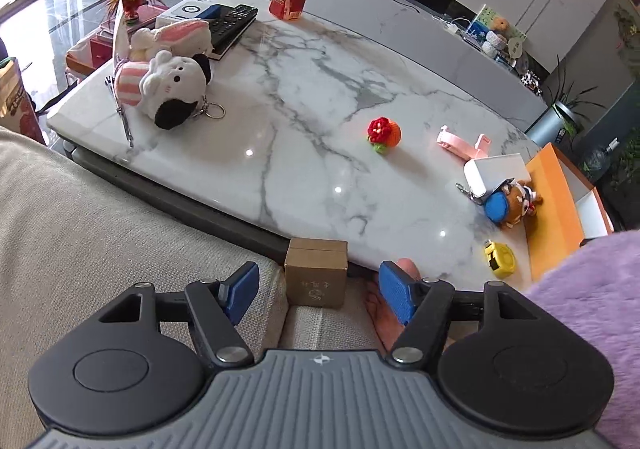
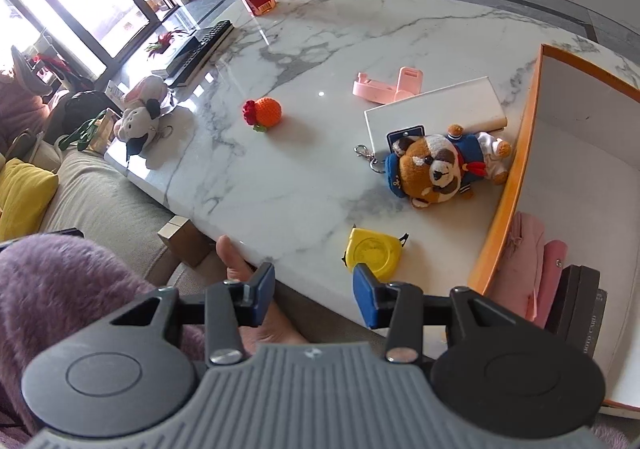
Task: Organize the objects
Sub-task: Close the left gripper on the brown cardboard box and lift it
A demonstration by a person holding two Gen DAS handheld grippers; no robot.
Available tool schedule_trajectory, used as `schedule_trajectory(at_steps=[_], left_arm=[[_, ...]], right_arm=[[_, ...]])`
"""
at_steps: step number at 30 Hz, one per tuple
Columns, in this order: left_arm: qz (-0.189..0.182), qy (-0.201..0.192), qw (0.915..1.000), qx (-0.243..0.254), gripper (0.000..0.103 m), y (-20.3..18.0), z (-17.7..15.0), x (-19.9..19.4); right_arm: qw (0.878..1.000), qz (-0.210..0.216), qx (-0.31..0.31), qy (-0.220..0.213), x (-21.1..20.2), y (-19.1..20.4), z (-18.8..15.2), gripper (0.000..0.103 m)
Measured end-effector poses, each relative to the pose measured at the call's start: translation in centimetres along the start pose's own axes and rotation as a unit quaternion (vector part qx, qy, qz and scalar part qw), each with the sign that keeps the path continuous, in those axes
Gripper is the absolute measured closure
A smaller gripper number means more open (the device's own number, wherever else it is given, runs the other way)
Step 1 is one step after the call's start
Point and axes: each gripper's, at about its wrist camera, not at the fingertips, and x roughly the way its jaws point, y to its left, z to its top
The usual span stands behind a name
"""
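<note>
Both of my grippers are hovering wide open and gripping nothing: through the left wrist camera, my left gripper [image 1: 318,291] is hanging over the sofa edge just behind a small gold box [image 1: 316,273], with the marble table [image 1: 304,97] beyond carrying a crocheted orange [image 1: 384,135] and a panda plush [image 1: 176,89]. Through the right wrist camera, my right gripper [image 2: 314,295] is floating at the table's near edge, its right finger just before a yellow tape measure [image 2: 374,253], while a bear plush [image 2: 440,165] is lying beside the orange-rimmed box [image 2: 508,189].
</note>
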Motion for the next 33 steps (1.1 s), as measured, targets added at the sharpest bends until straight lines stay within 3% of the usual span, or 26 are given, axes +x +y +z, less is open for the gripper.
schedule_trajectory(at_steps=[3,5,7,11,15,22,27,33], left_arm=[[0.012,0.016,0.9997,0.015,0.025,0.1,-0.6,2.7],[-0.002,0.013,0.9999,0.004,0.024,0.0,-0.7,3.9],[-0.019,0.009,0.9998,0.001,0.016,-0.6,-0.6,4.9],[0.011,0.013,0.9994,0.030,0.015,-1.7,-0.6,7.5],[0.002,0.028,0.9995,0.015,0.015,-1.3,-0.5,9.2],[0.028,0.056,0.9977,0.028,0.015,-1.5,-0.4,11.3],[0.049,0.076,0.9954,0.033,0.031,-1.6,-0.2,12.7],[0.043,0.072,0.9964,0.017,0.032,-1.1,0.1,11.8]], right_arm=[[1.000,-0.016,0.005,0.005,0.4,-0.1,0.3,0.057],[1.000,-0.021,0.008,0.005,0.6,-0.1,0.4,0.057],[1.000,-0.022,0.010,0.002,0.6,0.0,0.3,0.056],[1.000,-0.021,0.021,0.003,0.9,-0.3,0.1,0.055],[0.999,-0.026,0.024,0.007,1.5,-0.8,0.1,0.053],[1.000,-0.017,0.019,0.014,3.1,-0.7,0.6,0.051],[1.000,-0.020,0.009,0.019,4.1,-0.4,0.9,0.051],[0.999,-0.029,-0.001,0.029,5.6,-0.3,1.2,0.051]])
